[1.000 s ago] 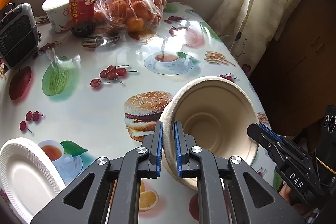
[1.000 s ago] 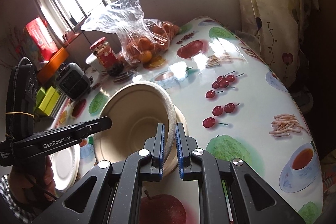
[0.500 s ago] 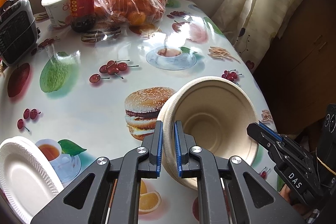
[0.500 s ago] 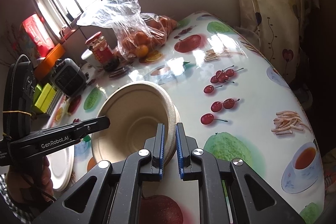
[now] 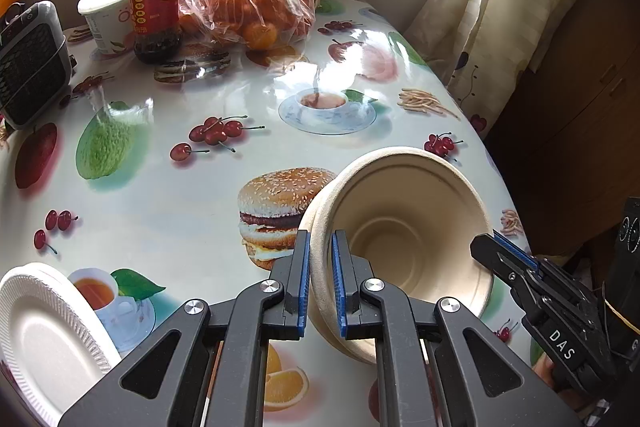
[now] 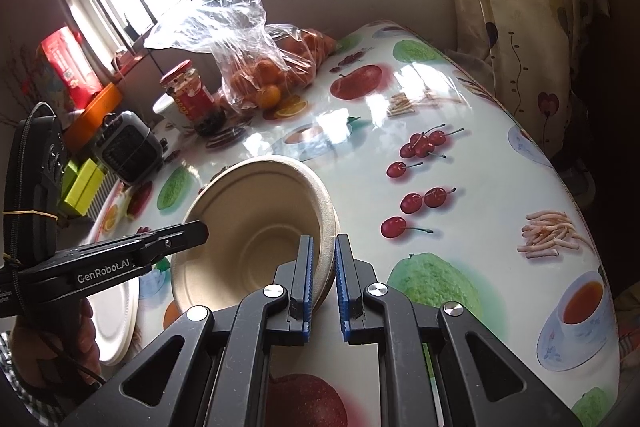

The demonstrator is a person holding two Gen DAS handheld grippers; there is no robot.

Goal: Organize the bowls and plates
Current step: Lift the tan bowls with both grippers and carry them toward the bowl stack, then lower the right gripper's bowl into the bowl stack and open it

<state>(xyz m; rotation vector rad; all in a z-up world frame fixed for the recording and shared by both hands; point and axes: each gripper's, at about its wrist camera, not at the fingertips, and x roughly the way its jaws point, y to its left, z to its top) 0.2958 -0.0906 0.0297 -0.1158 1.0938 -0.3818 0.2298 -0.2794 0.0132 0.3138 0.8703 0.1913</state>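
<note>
Both hand-held grippers, left (image 5: 320, 285) and right (image 6: 322, 283), clench opposite rims of two nested beige bowls (image 5: 404, 239), tilted above the desk (image 5: 168, 195) at lower centre. One white plate stack (image 5: 44, 335) sits lower left. Since earlier, the right pads have loosened slightly.

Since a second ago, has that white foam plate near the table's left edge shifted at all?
No. In the left wrist view the white plate still covers the same edge of the printed teacup on the tablecloth.
</note>
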